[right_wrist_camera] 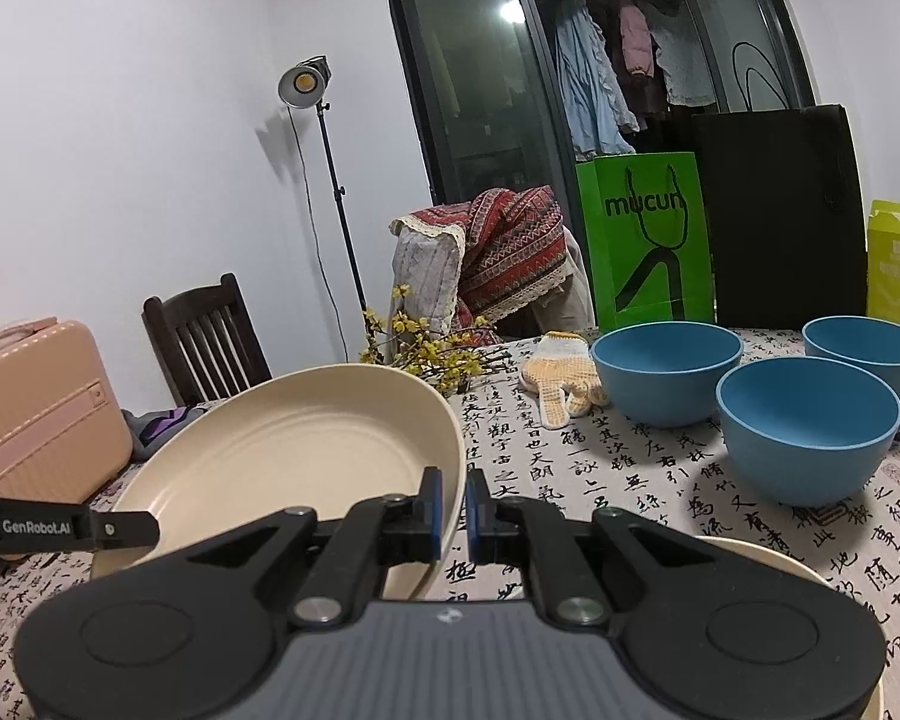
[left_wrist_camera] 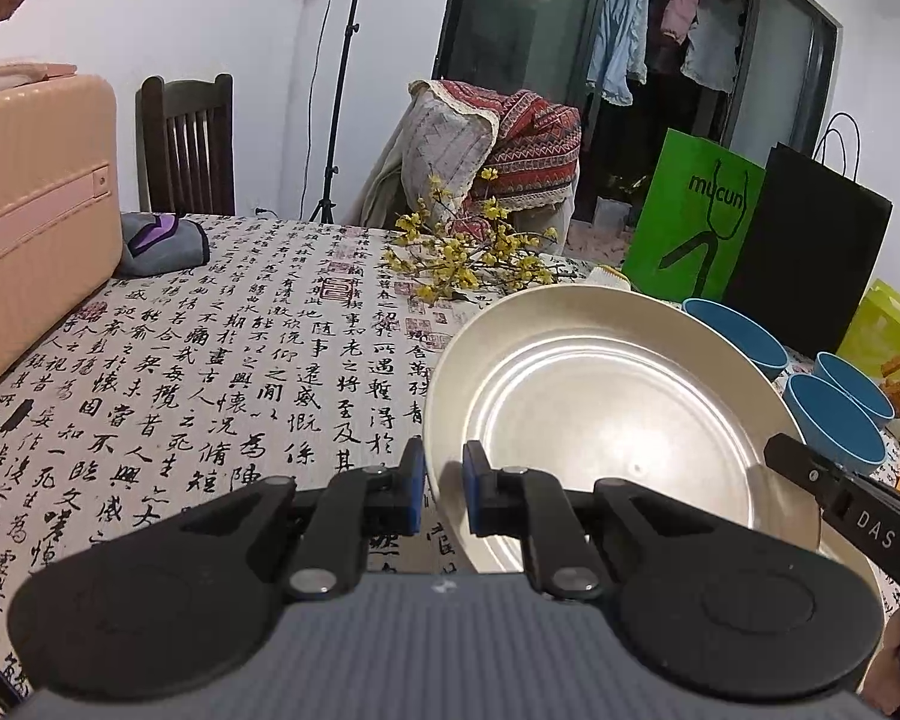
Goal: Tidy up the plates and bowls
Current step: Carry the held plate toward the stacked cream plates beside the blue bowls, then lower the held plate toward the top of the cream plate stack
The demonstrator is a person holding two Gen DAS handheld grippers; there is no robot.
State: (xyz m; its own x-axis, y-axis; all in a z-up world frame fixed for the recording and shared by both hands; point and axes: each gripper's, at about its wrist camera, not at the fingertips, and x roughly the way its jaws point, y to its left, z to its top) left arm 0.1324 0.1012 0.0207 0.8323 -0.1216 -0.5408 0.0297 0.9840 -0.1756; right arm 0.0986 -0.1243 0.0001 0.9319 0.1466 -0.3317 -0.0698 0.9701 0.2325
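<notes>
- The left gripper (left_wrist_camera: 444,483) clamps narrowly on the left rim of a cream plate (left_wrist_camera: 618,414), one blue pad inside the rim and one outside
- The right gripper (right_wrist_camera: 453,507) is closed tight on the opposite rim of the same plate, its pads pinching the edge from both sides
- The plate is held between the two grippers above the desk (left_wrist_camera: 210,360), tilted rather than flat; its shallow well faces upward and is bare
- In the right wrist view a second cream plate (right_wrist_camera: 768,564) lies on the desk just below and to the right of the right gripper, mostly hidden behind it
- Three blue bowls stand upright on the desk to the right of the held plate, close together: one farther back on the left (right_wrist_camera: 666,372), one nearest (right_wrist_camera: 807,429) and one at the right edge (right_wrist_camera: 867,351)
- A knitted work glove (right_wrist_camera: 561,378) lies just beside the back bowl, and a spray of yellow flowers (left_wrist_camera: 468,252) rests on the calligraphy-printed cloth beyond the plate
- A pink suitcase (left_wrist_camera: 36,210) sits at the left end of the desk; a green paper bag (right_wrist_camera: 648,240) and a black bag (right_wrist_camera: 780,216) stand behind the bowls
</notes>
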